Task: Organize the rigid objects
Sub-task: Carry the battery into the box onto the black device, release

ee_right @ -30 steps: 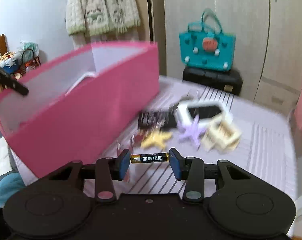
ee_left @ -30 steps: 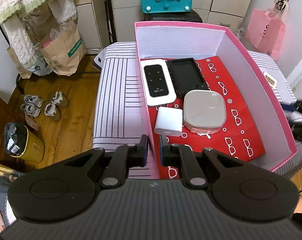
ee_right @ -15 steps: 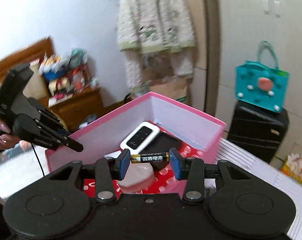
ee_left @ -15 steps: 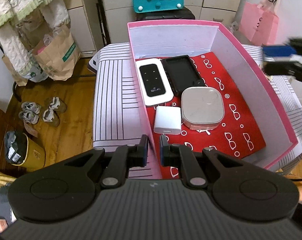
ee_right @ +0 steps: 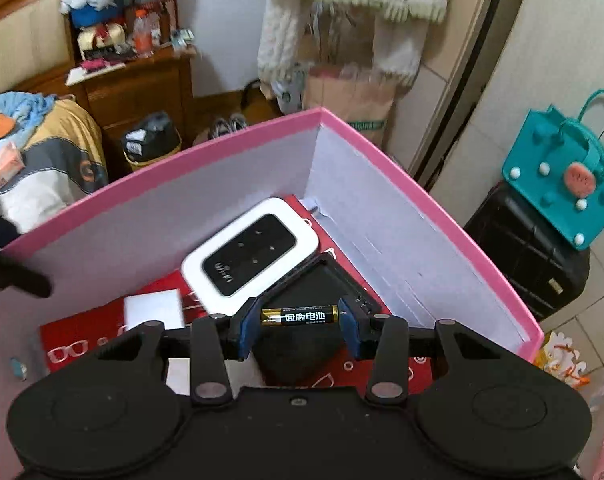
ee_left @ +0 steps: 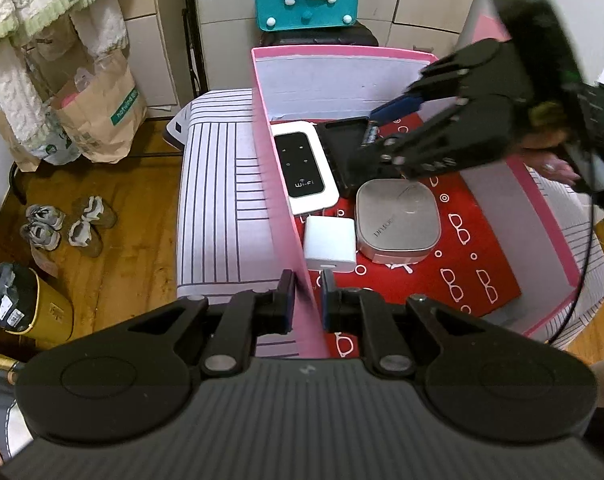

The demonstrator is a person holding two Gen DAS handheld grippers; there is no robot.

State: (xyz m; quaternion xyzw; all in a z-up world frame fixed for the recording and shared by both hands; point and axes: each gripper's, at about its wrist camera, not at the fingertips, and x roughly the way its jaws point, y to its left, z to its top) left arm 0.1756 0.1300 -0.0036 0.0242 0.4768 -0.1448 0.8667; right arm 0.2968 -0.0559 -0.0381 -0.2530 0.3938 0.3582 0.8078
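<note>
The battery (ee_right: 299, 315), black and gold with printed characters, sat crosswise, clamped end to end in my right gripper (ee_right: 299, 322) above the pink box (ee_left: 280, 184). Inside I counted four items: one white Wi-Fi router (ee_left: 304, 168), one black case (ee_left: 342, 148), one white charger (ee_left: 329, 243), one silver square device (ee_left: 398, 220). My left gripper (ee_left: 305, 300) pinched the box's near wall.

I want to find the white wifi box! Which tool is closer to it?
Right. The right tool hangs just over the white wifi box, holding a battery. The left tool grips the pink box's wall, farther away.
</note>
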